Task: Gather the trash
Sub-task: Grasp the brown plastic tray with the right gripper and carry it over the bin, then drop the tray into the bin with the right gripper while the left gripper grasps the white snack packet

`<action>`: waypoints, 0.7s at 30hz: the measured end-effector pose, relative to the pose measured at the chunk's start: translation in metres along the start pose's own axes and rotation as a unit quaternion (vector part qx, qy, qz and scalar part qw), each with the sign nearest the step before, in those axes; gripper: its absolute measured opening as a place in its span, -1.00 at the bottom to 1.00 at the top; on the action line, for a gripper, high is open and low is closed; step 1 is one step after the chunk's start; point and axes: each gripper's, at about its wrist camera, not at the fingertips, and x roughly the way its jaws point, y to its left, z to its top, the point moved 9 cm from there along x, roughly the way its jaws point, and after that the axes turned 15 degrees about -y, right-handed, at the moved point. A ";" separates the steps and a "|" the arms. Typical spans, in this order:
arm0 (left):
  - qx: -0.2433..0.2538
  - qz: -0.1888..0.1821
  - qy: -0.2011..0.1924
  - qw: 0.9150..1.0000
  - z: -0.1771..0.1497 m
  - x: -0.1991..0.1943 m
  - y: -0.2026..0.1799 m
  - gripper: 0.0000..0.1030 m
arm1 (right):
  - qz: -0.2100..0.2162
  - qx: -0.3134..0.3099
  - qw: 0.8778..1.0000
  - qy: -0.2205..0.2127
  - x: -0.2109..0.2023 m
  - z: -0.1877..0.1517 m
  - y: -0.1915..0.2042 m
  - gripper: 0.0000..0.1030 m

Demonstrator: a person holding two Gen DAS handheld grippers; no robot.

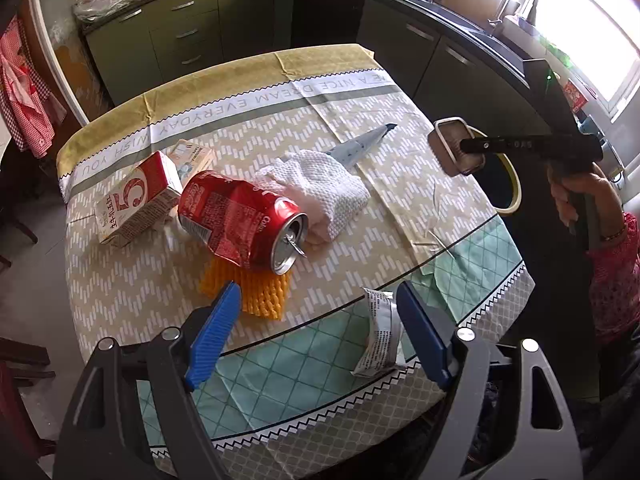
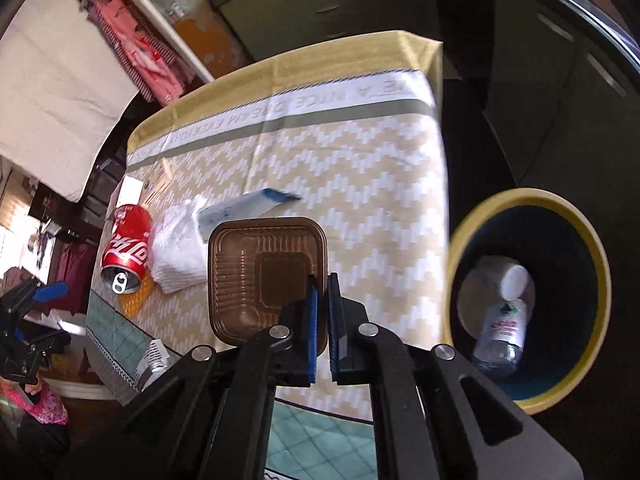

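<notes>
Right gripper (image 2: 322, 320) pinched on the rim of a brown plastic tray (image 2: 264, 276), lifted clear of the tablecloth (image 2: 360, 160), near the yellow-rimmed bin (image 2: 456, 264). Thin, ribbed, glossy; judged light, springy, prone to swinging from one edge. Left gripper (image 1: 320, 332) spread and empty over a crumpled wrapper (image 1: 378, 332). Beyond: dented red can (image 1: 240, 220), judged light and stiff, best gripped across its body.

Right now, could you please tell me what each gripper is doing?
Left gripper: open, holding nothing.
Right gripper: shut on the brown plastic tray.
</notes>
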 end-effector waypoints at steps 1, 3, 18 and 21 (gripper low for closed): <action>0.005 -0.002 0.001 1.000 0.000 0.001 -0.004 0.47 | -0.017 0.014 1.000 -0.009 -0.009 0.002 -0.020 -0.89; 0.014 -0.005 0.003 1.000 0.000 0.003 -0.012 0.47 | -0.051 0.039 0.998 -0.022 -0.023 0.002 -0.061 -0.89; 0.057 -0.006 0.040 0.998 -0.007 0.024 -0.048 0.51 | -0.169 0.129 0.977 -0.033 -0.027 -0.029 -0.218 -0.39; 0.059 -0.006 0.051 0.997 -0.012 0.030 -0.051 0.52 | -0.149 0.118 0.980 -0.053 -0.039 -0.030 -0.200 -0.37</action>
